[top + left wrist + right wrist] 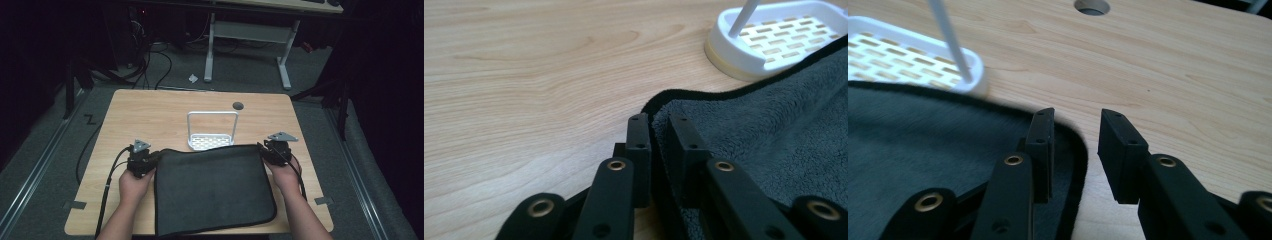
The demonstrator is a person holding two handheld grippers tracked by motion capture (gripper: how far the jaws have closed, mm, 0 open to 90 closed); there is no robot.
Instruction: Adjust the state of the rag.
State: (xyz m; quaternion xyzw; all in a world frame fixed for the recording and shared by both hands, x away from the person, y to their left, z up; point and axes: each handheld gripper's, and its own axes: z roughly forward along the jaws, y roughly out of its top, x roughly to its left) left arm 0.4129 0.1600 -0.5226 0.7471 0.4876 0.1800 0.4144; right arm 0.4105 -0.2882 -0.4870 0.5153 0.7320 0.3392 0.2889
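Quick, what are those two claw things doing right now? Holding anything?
Left gripper: jaws narrowly apart astride the dark towel corner edge; a real grip cannot be told.
Right gripper: jaws open over the towel's other corner, holding nothing.

Rm dark, unlit at edges. Grey carpet floor [45, 145]. Light wood table [150, 107], round cable hole [238, 105]. Second desk behind, white legs [209, 47]. Cables [150, 60] on floor; metal floor rail [35, 170] at left.
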